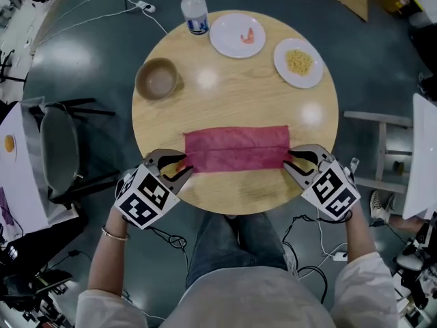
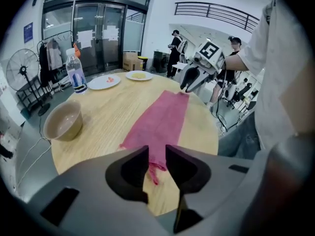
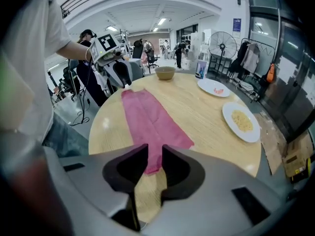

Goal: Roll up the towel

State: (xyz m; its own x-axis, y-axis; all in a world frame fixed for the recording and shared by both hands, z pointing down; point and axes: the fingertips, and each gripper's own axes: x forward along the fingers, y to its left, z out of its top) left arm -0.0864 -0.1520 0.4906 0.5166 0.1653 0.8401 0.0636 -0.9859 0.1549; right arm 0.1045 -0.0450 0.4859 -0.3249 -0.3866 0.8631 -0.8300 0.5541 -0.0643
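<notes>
Red towel (image 1: 237, 148) lies folded on the wooden bench (image 1: 232, 94). Left tool (image 1: 185, 170) and right tool (image 1: 287, 161) stand at its two ends, jaws slightly apart around its edges.

It was a large open lab or workshop hall. Cables (image 1: 89, 5) trailed over the dark floor (image 1: 82, 60) around the table (image 1: 232, 94). Beyond the table stood glass doors (image 2: 93, 38), a fan (image 2: 22, 70), a coat rack (image 2: 49, 58) and boxes (image 2: 132, 60). A mezzanine railing (image 2: 216, 14) ran above it, and other people (image 2: 175, 45) stood behind it.
</notes>
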